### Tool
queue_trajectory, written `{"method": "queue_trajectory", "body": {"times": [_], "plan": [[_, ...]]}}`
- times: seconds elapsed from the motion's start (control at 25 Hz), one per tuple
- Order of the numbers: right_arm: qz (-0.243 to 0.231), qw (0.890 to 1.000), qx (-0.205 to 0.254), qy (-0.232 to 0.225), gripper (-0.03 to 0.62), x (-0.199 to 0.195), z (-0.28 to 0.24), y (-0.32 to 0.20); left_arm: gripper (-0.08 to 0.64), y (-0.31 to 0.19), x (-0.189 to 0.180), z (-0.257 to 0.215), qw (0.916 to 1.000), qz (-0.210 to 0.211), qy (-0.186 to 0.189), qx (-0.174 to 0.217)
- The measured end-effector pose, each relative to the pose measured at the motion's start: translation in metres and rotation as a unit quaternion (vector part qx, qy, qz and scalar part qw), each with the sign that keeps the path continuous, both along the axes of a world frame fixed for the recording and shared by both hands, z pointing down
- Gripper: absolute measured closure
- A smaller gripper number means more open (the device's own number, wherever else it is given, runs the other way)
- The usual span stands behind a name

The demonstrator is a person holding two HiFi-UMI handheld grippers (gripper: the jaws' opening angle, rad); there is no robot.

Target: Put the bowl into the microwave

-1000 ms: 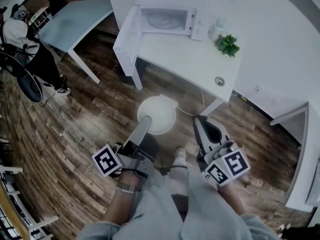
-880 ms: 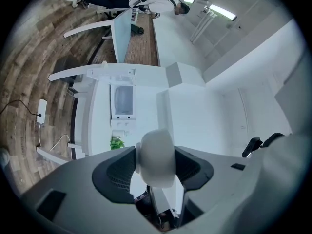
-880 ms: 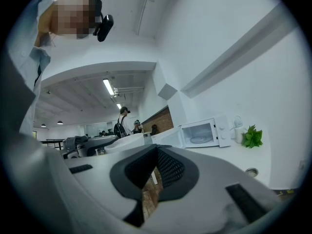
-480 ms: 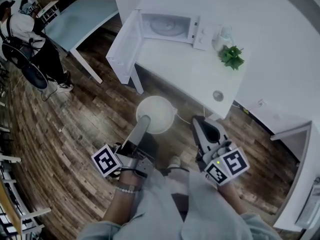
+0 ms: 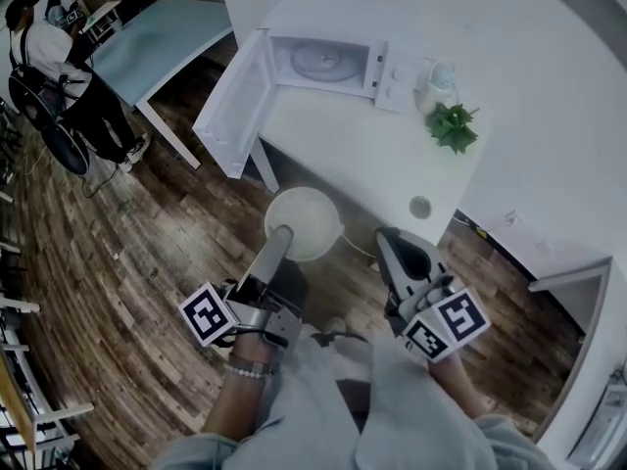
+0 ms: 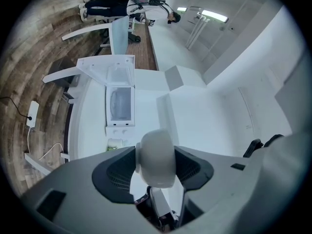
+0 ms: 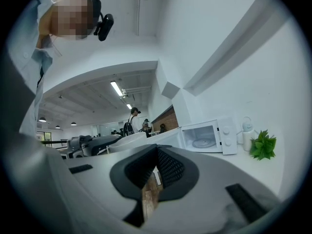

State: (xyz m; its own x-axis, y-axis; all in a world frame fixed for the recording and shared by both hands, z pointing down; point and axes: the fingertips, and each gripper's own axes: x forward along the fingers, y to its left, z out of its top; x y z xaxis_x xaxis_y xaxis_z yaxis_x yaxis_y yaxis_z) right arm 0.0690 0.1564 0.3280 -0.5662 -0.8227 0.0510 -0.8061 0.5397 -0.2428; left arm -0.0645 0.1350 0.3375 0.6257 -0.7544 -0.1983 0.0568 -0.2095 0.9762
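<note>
On the table (image 5: 364,155) corner the microwave (image 5: 323,62) gapes; left gripper (image 5: 282,233) clamps the bowl (image 5: 309,218) mid-carry, right gripper (image 5: 389,235) closed empty; next, slide it in

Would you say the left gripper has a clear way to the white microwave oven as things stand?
Probably yes: the left gripper, shut on the round white bowl, faces the white microwave, whose door hangs wide open; only bare white tabletop lies between, though it looks some way off.

No readable text, no labels, no brands, no numbers, no signs anywhere
</note>
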Motion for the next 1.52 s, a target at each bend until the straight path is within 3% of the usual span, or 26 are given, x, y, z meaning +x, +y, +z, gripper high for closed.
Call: {"method": "queue_trajectory", "body": {"times": [0.64, 1.52], "plan": [[0.002, 1.0, -0.014, 0.009, 0.591, 0.005, 0.015, -0.033, 0.341, -0.036, 0.006, 0.007, 0.9999, -0.001, -0.001, -0.013], [0.046, 0.999, -0.004, 0.007, 0.591, -0.009, 0.0, -0.167, 0.341, -0.181, 0.006, -0.009, 0.9987, 0.051, -0.005, 0.0]]}}
